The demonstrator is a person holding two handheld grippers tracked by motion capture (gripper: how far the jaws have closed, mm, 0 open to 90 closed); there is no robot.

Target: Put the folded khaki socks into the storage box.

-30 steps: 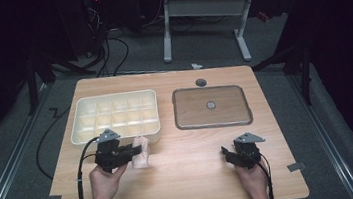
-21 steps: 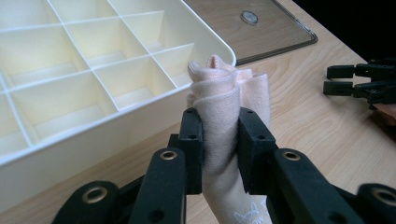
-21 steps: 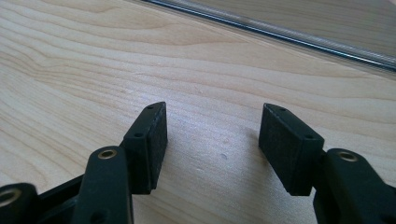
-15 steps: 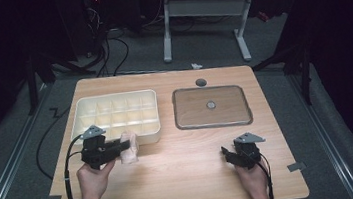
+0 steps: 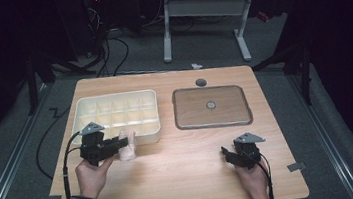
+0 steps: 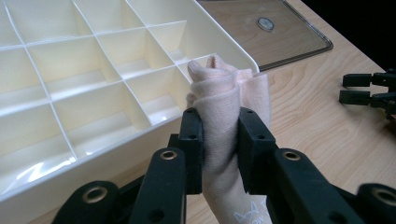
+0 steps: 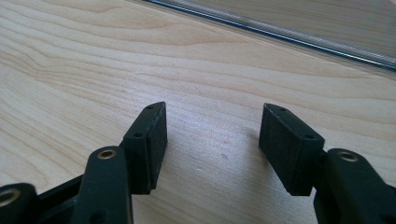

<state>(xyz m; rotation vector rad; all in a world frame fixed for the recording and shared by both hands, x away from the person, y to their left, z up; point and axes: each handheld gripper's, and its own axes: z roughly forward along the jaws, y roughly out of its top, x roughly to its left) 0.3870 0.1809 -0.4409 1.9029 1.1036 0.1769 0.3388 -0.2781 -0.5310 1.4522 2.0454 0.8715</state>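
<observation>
I have the left gripper (image 6: 219,140) clamped on a rolled pale pink cloth (image 6: 224,107), the pads pressing it from both sides; a small printed mark shows near its lower end. In the high view the left gripper (image 5: 119,145) holds the cloth (image 5: 127,144) at the front right corner of the cream divided tray (image 5: 114,102), just at its near rim. From the left gripper view the cloth's top stands against the tray's (image 6: 70,84) front wall, next to the corner compartment; whether it touches the rim I cannot tell. The right gripper (image 7: 212,144) sits low over bare wooden table (image 7: 93,56), jaws apart with nothing between them. In the high view the right gripper (image 5: 230,155) is well apart from the cloth, below the clear flat lid (image 5: 211,106) lying right of the tray
</observation>
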